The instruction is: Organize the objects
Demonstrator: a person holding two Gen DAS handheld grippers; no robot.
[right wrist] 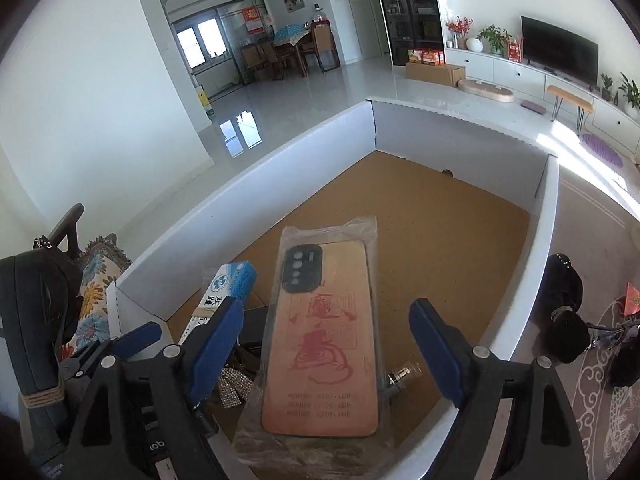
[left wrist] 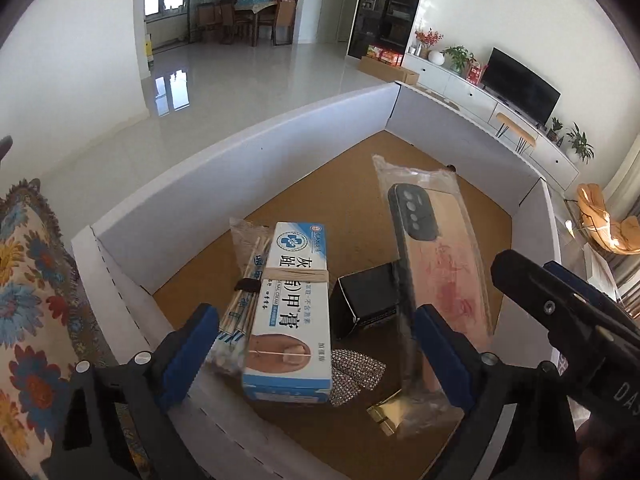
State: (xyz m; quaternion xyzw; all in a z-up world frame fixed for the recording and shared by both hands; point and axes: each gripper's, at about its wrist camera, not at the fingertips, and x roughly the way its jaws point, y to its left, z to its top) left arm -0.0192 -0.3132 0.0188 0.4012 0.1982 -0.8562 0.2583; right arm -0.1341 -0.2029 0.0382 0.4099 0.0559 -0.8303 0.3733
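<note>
A white cardboard box [left wrist: 248, 168] with a brown floor holds the objects. A blue-and-white cream carton [left wrist: 290, 308], rubber-banded to a pack of cotton swabs [left wrist: 240, 312], lies inside between my left gripper's open jaws [left wrist: 316, 356]. A phone case in a clear bag [right wrist: 324, 344] leans tilted in the box, propped on a small black box [left wrist: 366, 300]; it also shows in the left wrist view [left wrist: 436, 264]. My right gripper [right wrist: 328, 352] is open around the case, not touching it. A rhinestone piece [left wrist: 354, 374] and a gold item [left wrist: 386, 410] lie on the floor.
A floral cushion [left wrist: 32, 288] lies left of the box. The right gripper's black body [left wrist: 568, 312] hangs at the box's right wall. Dark furry items [right wrist: 568, 312] lie on a rug right of the box. The box's far half [right wrist: 440, 216] shows bare brown floor.
</note>
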